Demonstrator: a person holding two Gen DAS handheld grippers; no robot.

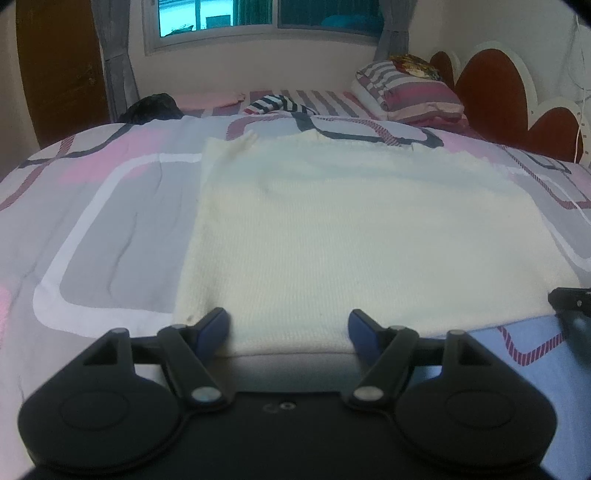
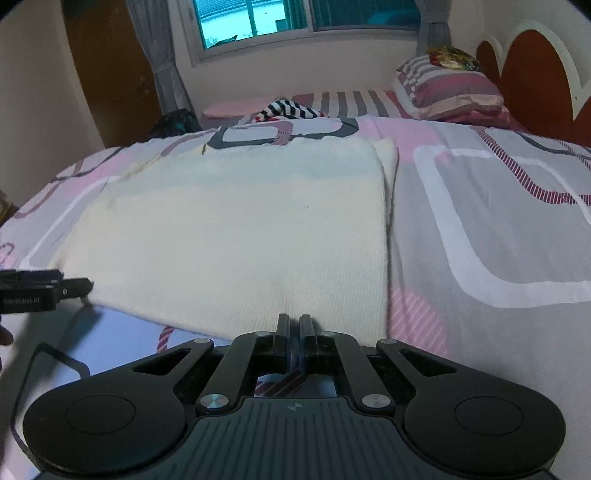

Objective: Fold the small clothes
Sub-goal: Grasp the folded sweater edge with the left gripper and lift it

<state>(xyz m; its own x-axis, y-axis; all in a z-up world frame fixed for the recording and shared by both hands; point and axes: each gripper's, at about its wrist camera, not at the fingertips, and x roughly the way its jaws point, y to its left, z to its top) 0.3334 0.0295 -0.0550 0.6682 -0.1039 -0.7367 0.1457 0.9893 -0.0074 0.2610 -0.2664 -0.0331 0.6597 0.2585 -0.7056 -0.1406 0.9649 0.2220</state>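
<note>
A cream garment (image 1: 332,229) is laid flat on the bed (image 1: 110,221) (patterned cover); the left tongs (image 1: 288,328) are spread at its near edge; the right tongs (image 2: 294,325) are pressed together, with nothing seen between them.

A home bedroom: a bed (image 1: 110,221) under a patterned quilt, striped pillows (image 1: 417,92) stacked against a scalloped red headboard (image 1: 491,88), a curtained window (image 1: 258,18) on the far wall, and a wooden door (image 1: 59,66) beside it.
</note>
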